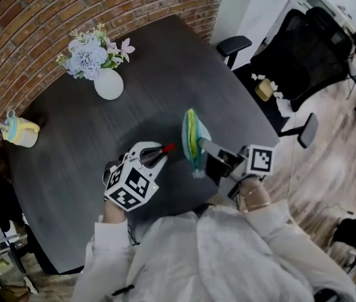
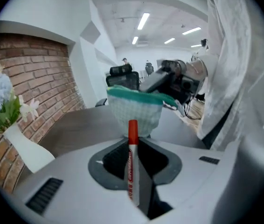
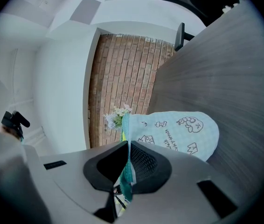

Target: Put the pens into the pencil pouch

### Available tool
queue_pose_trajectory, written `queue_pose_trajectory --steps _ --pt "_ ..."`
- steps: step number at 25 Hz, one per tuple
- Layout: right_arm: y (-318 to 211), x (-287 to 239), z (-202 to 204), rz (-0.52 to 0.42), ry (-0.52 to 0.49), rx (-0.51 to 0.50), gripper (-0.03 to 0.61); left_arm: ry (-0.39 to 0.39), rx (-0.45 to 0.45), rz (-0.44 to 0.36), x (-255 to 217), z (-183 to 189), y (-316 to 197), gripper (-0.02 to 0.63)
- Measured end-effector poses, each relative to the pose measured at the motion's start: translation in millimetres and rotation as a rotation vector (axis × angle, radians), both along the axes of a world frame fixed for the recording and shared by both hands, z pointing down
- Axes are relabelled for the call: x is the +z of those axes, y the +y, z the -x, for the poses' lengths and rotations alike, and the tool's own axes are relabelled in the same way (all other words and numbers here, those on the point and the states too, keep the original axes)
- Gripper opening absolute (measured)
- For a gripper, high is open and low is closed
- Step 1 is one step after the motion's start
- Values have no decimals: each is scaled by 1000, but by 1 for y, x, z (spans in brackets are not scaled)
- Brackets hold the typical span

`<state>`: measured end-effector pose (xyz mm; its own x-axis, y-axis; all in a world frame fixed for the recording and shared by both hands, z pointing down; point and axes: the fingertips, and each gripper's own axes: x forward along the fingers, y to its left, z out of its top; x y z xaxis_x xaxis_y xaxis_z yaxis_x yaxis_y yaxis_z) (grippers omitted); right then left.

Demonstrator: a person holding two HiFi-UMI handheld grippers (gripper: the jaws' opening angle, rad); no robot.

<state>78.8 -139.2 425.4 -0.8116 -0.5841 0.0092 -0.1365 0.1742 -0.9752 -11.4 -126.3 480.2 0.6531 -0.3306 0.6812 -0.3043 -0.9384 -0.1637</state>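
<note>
Above table (image 1: 165,68), pen (image 2: 131,167) in left hand-held gripper (image 2: 132,141)

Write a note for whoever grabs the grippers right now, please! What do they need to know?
Left gripper: shut on a red-capped pen, cap pointing toward the pouch.
Right gripper: shut on the pouch's green edge, holding it up over the table.
Done: pen picked up.
Left: slip the pen into the pouch; I cannot see what is already inside.
</note>
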Motion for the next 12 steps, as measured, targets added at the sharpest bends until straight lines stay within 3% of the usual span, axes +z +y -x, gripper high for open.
queue_pose_trajectory --steps 6,12 --pt "1 -5 0 -8 13 -10 21 311 -118 -87 -77 -16 -18 64" --pt "4 -8 0 -1 26 -44 21 687 -204 -83 -146 -28 -27 66"
